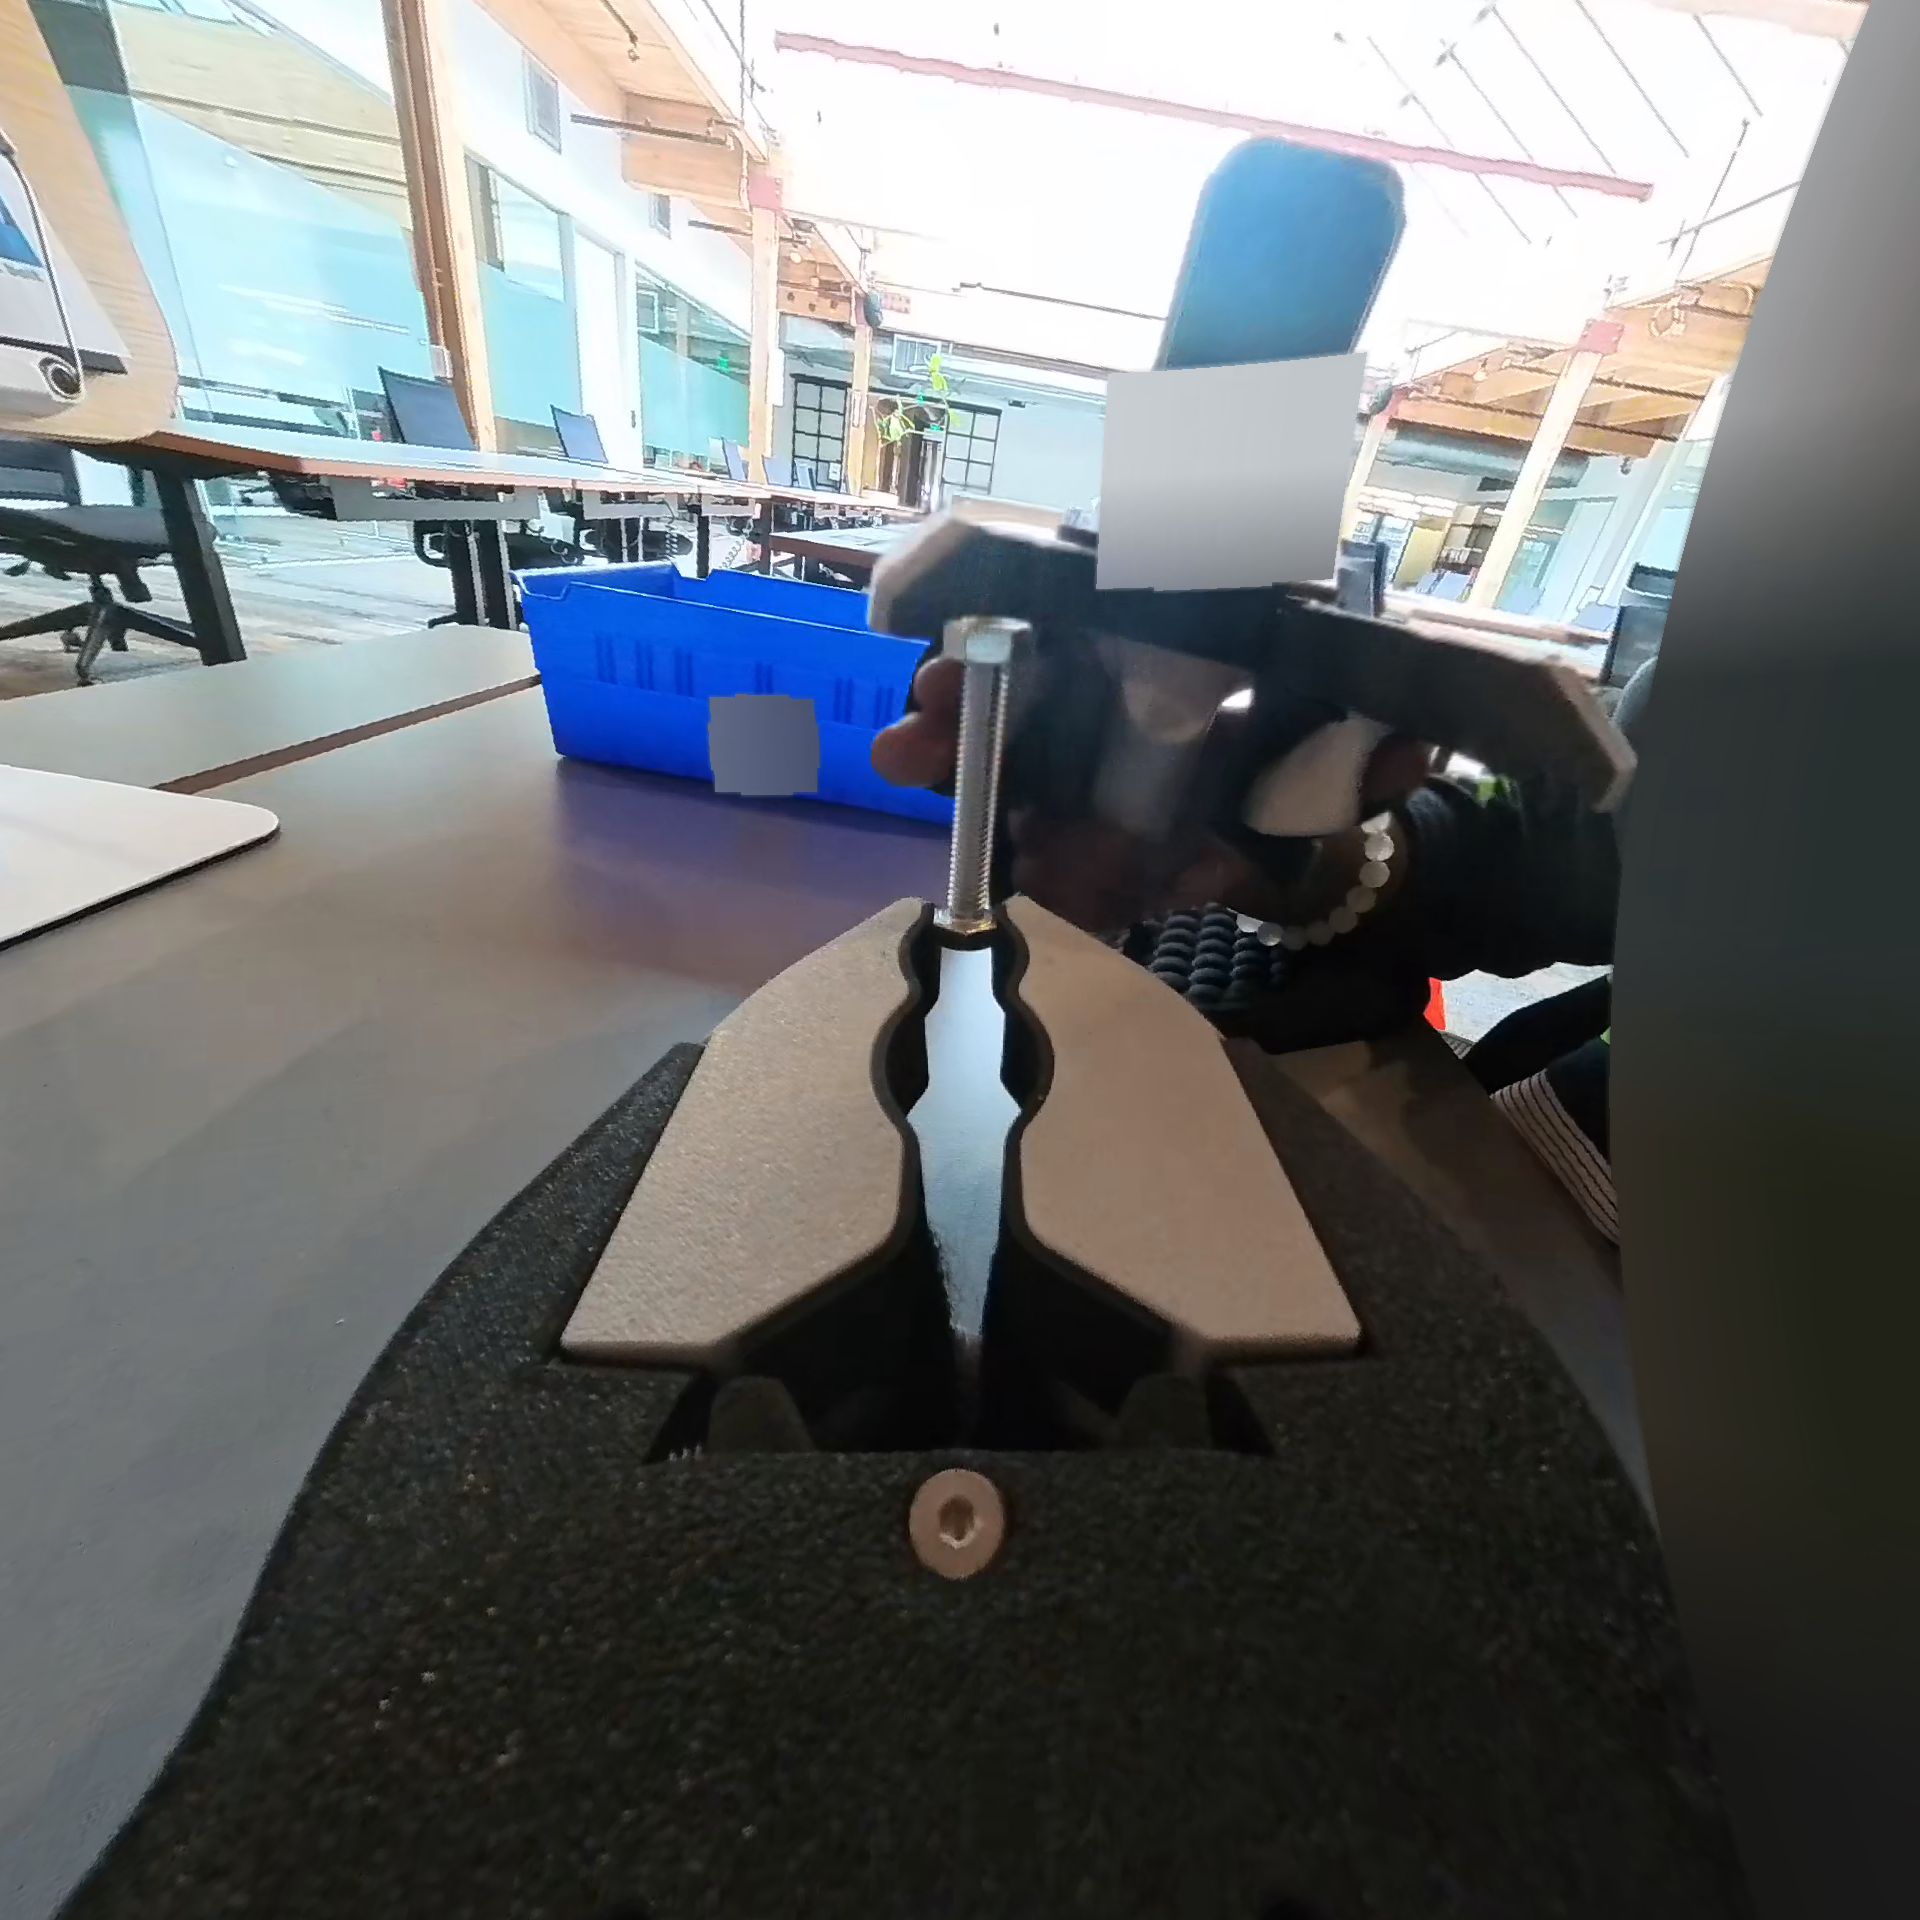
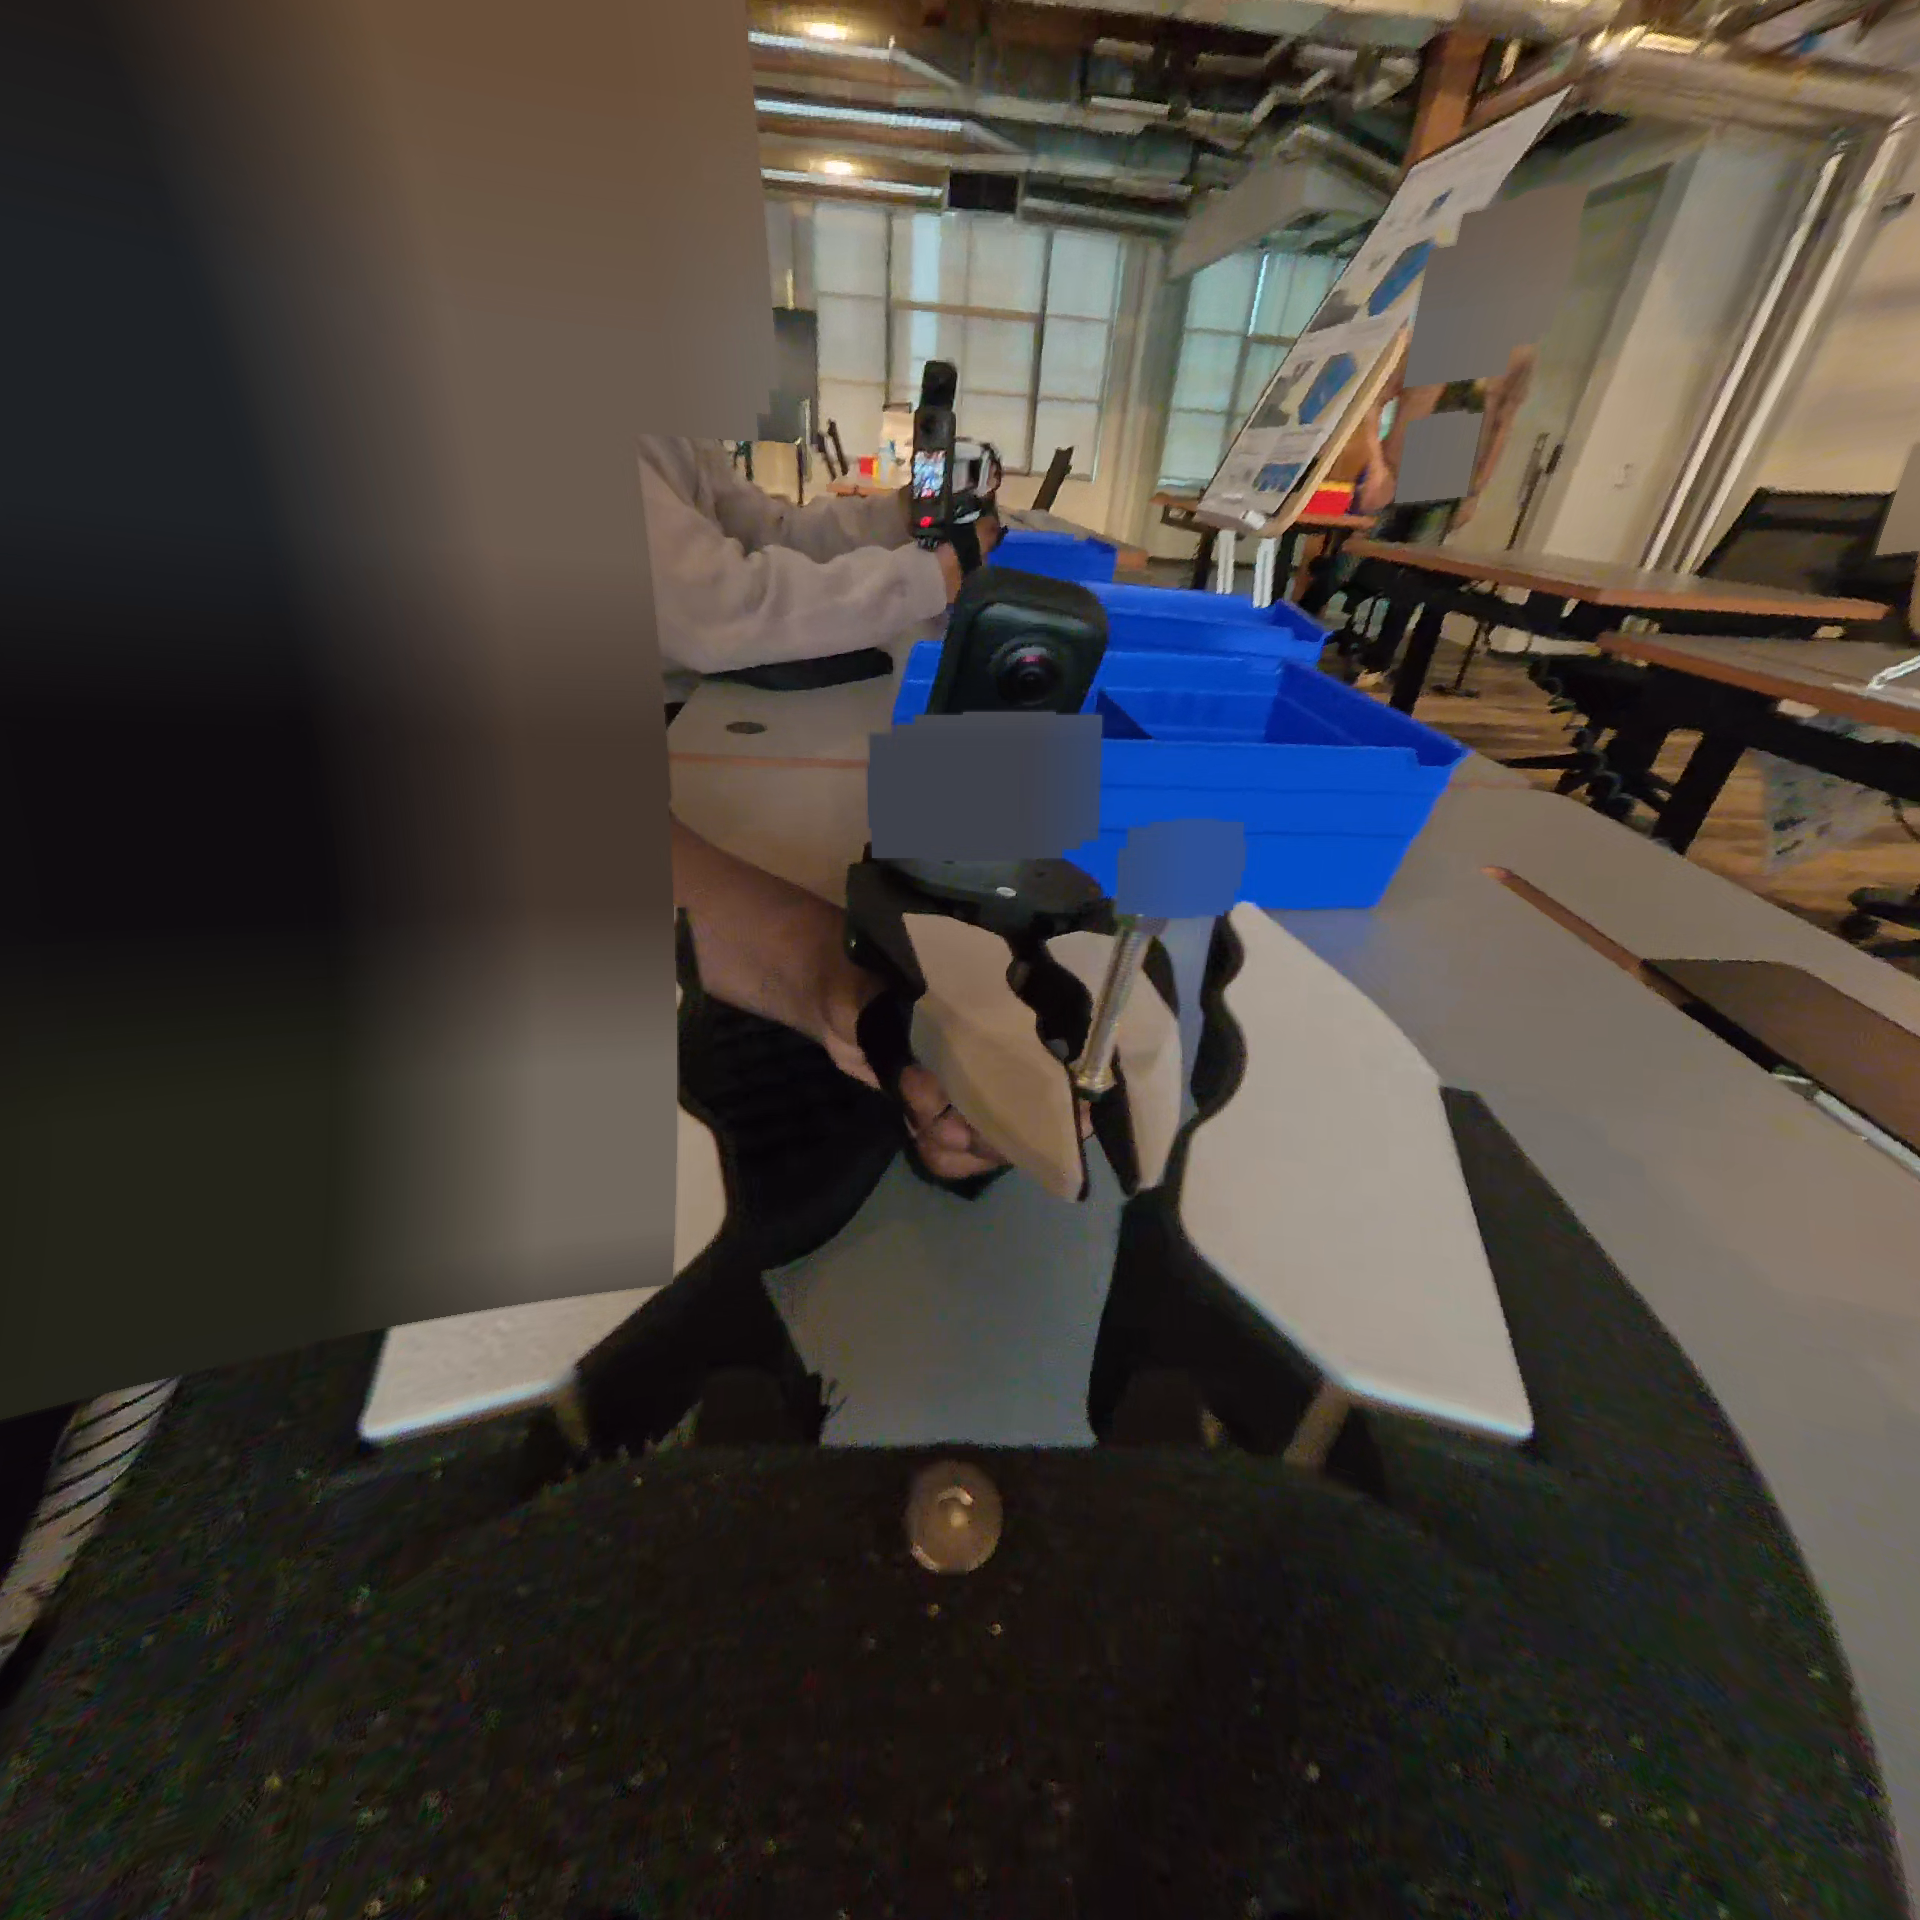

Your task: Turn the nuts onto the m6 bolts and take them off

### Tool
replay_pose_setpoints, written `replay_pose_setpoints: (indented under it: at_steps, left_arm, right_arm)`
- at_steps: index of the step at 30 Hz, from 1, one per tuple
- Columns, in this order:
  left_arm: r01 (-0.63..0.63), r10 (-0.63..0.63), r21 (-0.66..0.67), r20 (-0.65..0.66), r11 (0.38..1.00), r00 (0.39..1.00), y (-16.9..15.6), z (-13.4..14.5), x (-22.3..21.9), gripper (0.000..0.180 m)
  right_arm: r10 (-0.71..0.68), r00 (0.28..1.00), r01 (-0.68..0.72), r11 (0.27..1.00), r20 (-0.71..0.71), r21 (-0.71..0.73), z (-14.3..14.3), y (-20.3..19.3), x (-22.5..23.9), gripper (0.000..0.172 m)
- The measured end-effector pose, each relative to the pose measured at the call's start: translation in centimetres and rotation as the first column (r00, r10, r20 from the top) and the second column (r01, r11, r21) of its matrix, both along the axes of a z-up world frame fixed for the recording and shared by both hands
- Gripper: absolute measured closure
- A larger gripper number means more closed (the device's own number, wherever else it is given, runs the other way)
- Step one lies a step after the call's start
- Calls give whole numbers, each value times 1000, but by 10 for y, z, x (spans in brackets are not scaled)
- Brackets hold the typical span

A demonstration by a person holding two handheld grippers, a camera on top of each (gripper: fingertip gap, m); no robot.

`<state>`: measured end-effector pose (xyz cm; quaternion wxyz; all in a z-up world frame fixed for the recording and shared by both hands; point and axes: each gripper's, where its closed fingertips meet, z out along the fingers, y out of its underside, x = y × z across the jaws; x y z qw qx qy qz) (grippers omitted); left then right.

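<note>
Your left hand-held gripper [image 1: 966, 920] is pinching the bolt [image 1: 977, 769] at its lower end, where a hexagonal piece sits between the two fingertips [image 1: 883, 935]. Whether that piece is the bolt's head or a nut cannot be told. The bolt stands upright out of the tips, its threaded shaft rising to a second hexagonal piece [image 1: 994, 636] at the top. The gap between the fingers is narrow and stays so all the way back to the body.

Your right hand-held gripper [image 2: 956, 1060] is spread wide. From its own camera, the left gripper and the slightly tilted bolt [image 2: 1107, 1008] lie between its two fingers; its right finger [image 2: 1320, 1143] stands apart from the bolt with bare table showing beside it, and its other finger is mostly behind a blurred patch. From the left wrist camera, the right gripper [image 1: 1247, 623] hangs just behind the top of the bolt, with your hand [image 1: 1091, 821] around its handle and a bead bracelet [image 1: 1340, 894] on the wrist.

Both grippers are above the dark grey table [image 1: 416, 987]. A blue bin [image 1: 644, 665] rests on the table beyond the bolt, and more blue bins [image 2: 1205, 634] sit farther back. Another person's sleeve [image 2: 769, 571] lies on the table to the left.
</note>
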<state>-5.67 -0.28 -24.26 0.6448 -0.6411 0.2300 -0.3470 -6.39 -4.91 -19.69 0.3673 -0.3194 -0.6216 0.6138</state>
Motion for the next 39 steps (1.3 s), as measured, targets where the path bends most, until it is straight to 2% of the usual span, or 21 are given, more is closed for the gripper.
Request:
replay_pose_setpoints:
  at_steps: [3,5,6,8,11,13,14,15,17,18,20,22,24,27,29,30,32,34,37,39]
  left_arm:
    - [-2,2,0,0,1000,1000,0,0,0,172]
    - [-7,7,-3,3,1000,1000,0,0,-1,172]
    - [-7,7,-5,7,1000,1000,1,0,-2,172]
    - [-6,6,-4,10,1000,1000,0,0,-2,172]
    - [-2,2,-3,1,1000,1000,0,0,-1,172]
    - [-2,2,-2,-1,1000,1000,0,0,0,171]
    - [-3,3,-3,-1,1000,1000,0,0,0,171]
    - [-4,4,-3,1,1000,1000,0,0,-1,172]
    - [-8,8,-4,5,1000,1000,0,0,-2,172]
    - [-8,8,-5,6,1000,1000,0,0,-2,172]
    - [-6,6,-4,3,1000,1000,0,0,-1,172]
    - [-4,4,-4,0,1000,1000,0,0,-1,172]
    - [-4,4,-3,0,1000,1000,0,0,-1,172]
    - [-5,5,-3,1,1000,1000,0,0,-1,172]
    - [-8,8,-4,3,1000,1000,0,0,-1,172]
    - [-7,7,-5,5,1000,1000,0,0,-2,172]
    - [-6,6,-5,5,1000,1000,0,0,-1,172]
    - [-3,3,-4,2,1000,1000,0,0,-1,172]
    - [0,0,-2,-2,1000,1000,-1,0,0,171]
    - [-1,1,-3,0,1000,1000,-1,0,0,172]
  right_arm:
    - [3,1000,-3,999,-2,38,-2,-3,2,92]
    - [22,1000,-21,999,-15,48,-1,-4,8,119]
    - [25,999,-24,999,-27,36,1,-4,9,123]
    - [-2,999,2,1000,-40,20,4,1,8,117]
    - [-31,999,32,999,-35,6,3,5,2,90]
    - [-16,1000,17,1000,-15,18,-1,1,0,83]
    - [-10,1000,10,1000,-11,29,-2,-1,0,85]
    - [-8,1000,9,999,-15,41,-2,-2,1,92]
    - [16,999,-14,998,-33,63,-1,-4,8,126]
    - [17,999,-15,998,-42,59,0,-4,9,132]
    - [-10,999,12,999,-52,43,2,1,7,125]
    - [-42,997,43,999,-59,21,4,6,3,100]
    - [-27,999,28,999,-36,21,1,3,0,88]
    - [-15,1000,16,999,-17,48,-4,-1,1,95]
    - [22,999,-21,998,-26,55,-3,-4,7,128]
    - [21,999,-20,999,-34,43,-1,-3,8,131]
    - [-8,999,9,999,-47,30,1,2,6,124]
    - [-49,998,50,999,-50,21,2,7,1,100]
    - [-43,999,44,999,-16,29,-4,5,-3,83]
    - [-24,1000,25,998,-13,52,-6,1,-2,92]
